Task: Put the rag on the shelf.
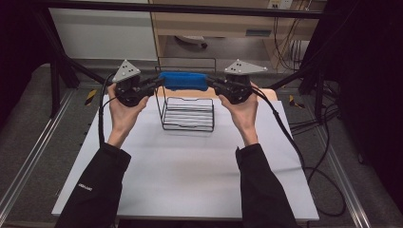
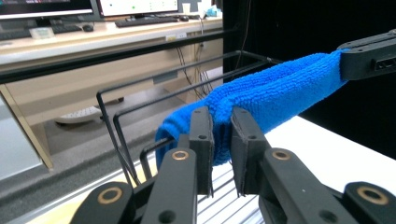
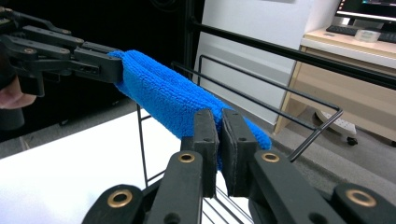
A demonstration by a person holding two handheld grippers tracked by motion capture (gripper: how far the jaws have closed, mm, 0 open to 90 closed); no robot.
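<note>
— Above the rack (image 1: 187,114), what's that blue thing?

— A cloth (image 1: 183,80), bright blue terry, folded lengthwise into a thick band. It hangs in the air between the two grippers, pulled nearly level, over the far part of the black wire rack on the white table (image 1: 190,175).

— Who has which end?

— The left gripper (image 1: 153,84) has its jaws pinched on the left end; in the left gripper view the cloth (image 2: 275,91) bunches between the pads and droops a little past them. The right gripper (image 1: 212,84) is clamped on the right end, jaws nearly together with the cloth (image 3: 173,95) squeezed thin between them.

— Does the cloth touch the rack?

— Close to the top wires; I can't tell whether they meet.

— Texture?

— Fuzzy, looped pile, with a crease running along the fold.
</note>
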